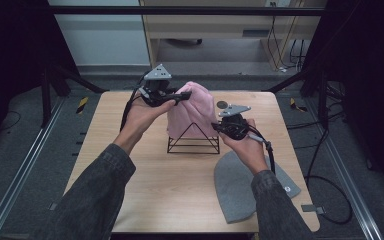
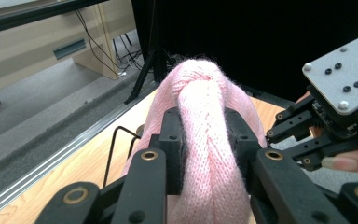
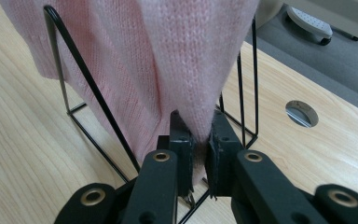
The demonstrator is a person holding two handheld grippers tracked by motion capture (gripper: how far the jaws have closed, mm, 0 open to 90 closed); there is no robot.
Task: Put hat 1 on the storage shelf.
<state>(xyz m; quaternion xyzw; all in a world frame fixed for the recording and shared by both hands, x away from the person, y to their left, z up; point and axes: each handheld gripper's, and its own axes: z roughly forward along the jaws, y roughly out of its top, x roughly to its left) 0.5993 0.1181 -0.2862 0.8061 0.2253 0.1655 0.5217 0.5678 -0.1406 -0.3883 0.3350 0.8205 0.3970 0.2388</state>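
High view: pink knit hat [image 1: 190, 115] draped over black wire stand [image 1: 193, 145] at table [image 1: 180, 185] centre. Left gripper [image 1: 182, 96] at hat's top, jaws clamped on bunched pink fold. Right gripper [image 1: 215, 127] at hat's lower right edge, jaws pinched tight on hem just beside stand. Grey hat [image 1: 237, 185] flat on table, near right forearm.

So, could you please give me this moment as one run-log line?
left gripper: shut on pink beanie top | right gripper: shut on its hem | wire stand: under beanie | grey beanie: flat on table
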